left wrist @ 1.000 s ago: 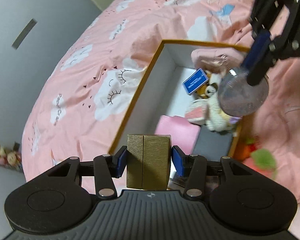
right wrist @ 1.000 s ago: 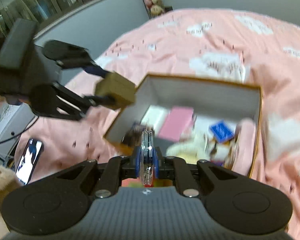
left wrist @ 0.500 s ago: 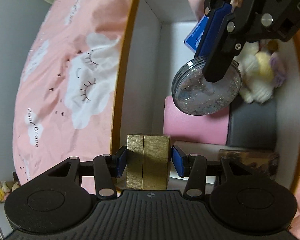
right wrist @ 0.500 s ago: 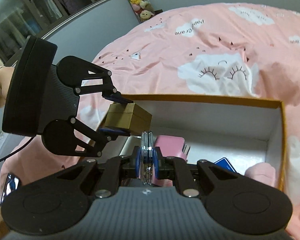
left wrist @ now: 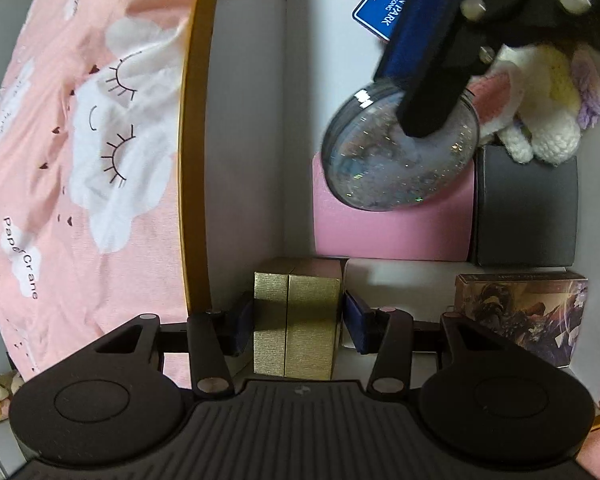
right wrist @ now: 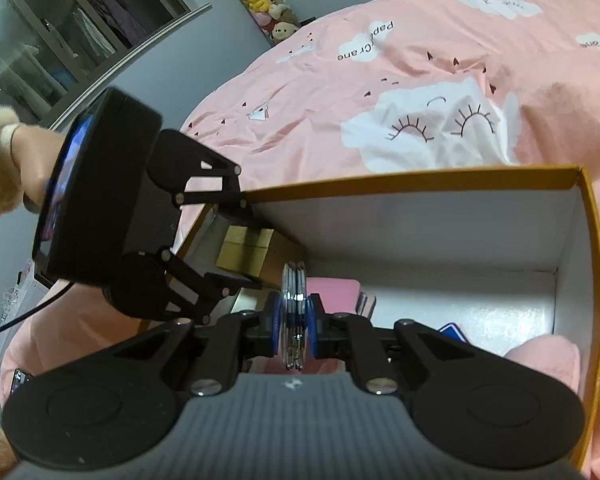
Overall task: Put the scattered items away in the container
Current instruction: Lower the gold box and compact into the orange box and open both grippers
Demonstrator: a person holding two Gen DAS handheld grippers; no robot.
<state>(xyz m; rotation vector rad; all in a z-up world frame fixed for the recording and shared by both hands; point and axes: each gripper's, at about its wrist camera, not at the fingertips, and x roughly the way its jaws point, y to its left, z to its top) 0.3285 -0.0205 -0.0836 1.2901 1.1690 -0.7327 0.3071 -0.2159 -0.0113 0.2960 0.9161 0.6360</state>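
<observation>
Down the left wrist view, the left gripper (left wrist: 298,320) has its blue pads clamped on either side of a small gold textured cardboard box (left wrist: 296,322), jaws about half spread to the box's width. That box hangs upright inside the white-walled, orange-rimmed cardboard container (left wrist: 194,128), close to its left wall, above the bare strip of floor beside a pink flat box (left wrist: 392,232). Further in, the right gripper (left wrist: 424,92) pinches a round, flat, glitter-filled clear disc (left wrist: 400,152) by its upper edge, face tilted, hovering over the pink box and next to a dark grey box (left wrist: 526,208).

From the right wrist view, the right gripper (right wrist: 294,320) is nearly closed on the disc (right wrist: 294,312), seen edge-on and standing vertical. The container's (right wrist: 592,264) open floor lies ahead and below; the left gripper (right wrist: 236,252) and gold box (right wrist: 248,254) sit just to the left. Each item likely only needs lowering and release, straight down.
</observation>
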